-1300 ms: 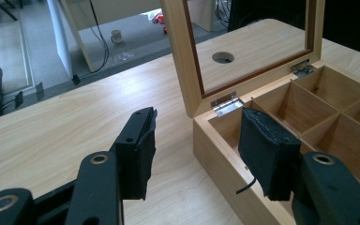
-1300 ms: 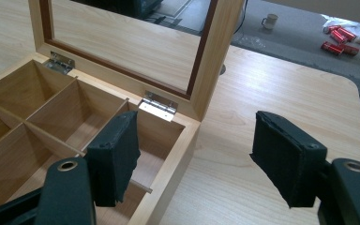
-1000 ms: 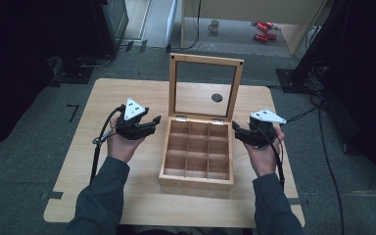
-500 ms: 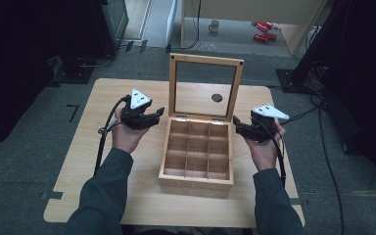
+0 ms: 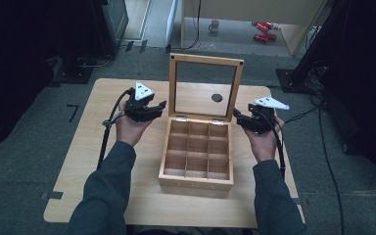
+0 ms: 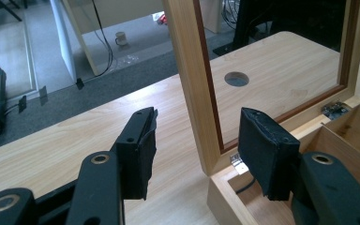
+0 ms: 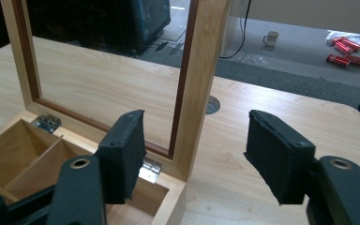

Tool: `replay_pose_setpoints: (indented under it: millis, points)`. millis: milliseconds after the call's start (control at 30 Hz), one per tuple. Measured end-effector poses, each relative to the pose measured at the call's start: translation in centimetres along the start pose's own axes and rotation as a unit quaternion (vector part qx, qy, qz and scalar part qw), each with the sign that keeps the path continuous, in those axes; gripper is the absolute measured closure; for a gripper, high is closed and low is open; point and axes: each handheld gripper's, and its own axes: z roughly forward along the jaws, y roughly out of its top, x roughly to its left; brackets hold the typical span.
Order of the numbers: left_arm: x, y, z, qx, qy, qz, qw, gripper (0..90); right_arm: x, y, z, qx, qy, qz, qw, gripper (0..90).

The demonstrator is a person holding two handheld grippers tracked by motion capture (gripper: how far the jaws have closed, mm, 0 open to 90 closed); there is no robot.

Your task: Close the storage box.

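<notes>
A wooden box (image 5: 196,180) with several empty compartments sits in the middle of the table, its glass-paned lid (image 5: 205,59) standing upright. My left gripper (image 5: 160,105) is open beside the lid's left edge. In the left gripper view the left gripper (image 6: 198,125) has one jaw on each side of the lid's frame post (image 6: 190,70), not touching it. My right gripper (image 5: 237,116) is open beside the lid's right edge. In the right gripper view the right gripper (image 7: 196,126) likewise has the other frame post (image 7: 206,56) between its jaws, with gaps on both sides.
The light wooden table (image 5: 93,147) has a round cable hole (image 5: 217,97) behind the lid. A cable trails from each gripper over the table. A mug (image 5: 214,25) and red cans (image 5: 262,30) lie on the floor beyond the table.
Both hands have moved away from the person toward the upright lid, the left one farther. Both grippers stay open.
</notes>
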Motion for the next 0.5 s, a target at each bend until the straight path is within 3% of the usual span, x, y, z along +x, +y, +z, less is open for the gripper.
replay_pose_setpoints:
  millis: [133,233,500]
  points:
    - [0.1,0.5,0.7,0.005,0.001,-0.003,1.0000,47.2,-0.3,0.4,0.4,-0.008,0.013,0.016,0.9997,43.7]
    - [0.2,0.8,1.2,0.006,-0.004,-0.012,0.9999,47.1,-0.3,0.6,0.9,-0.002,0.008,0.012,0.9999,44.1]
    - [0.1,1.2,2.4,0.019,-0.008,-0.011,0.9997,47.8,-0.5,1.4,1.7,-0.004,-0.001,0.010,0.9999,46.3]
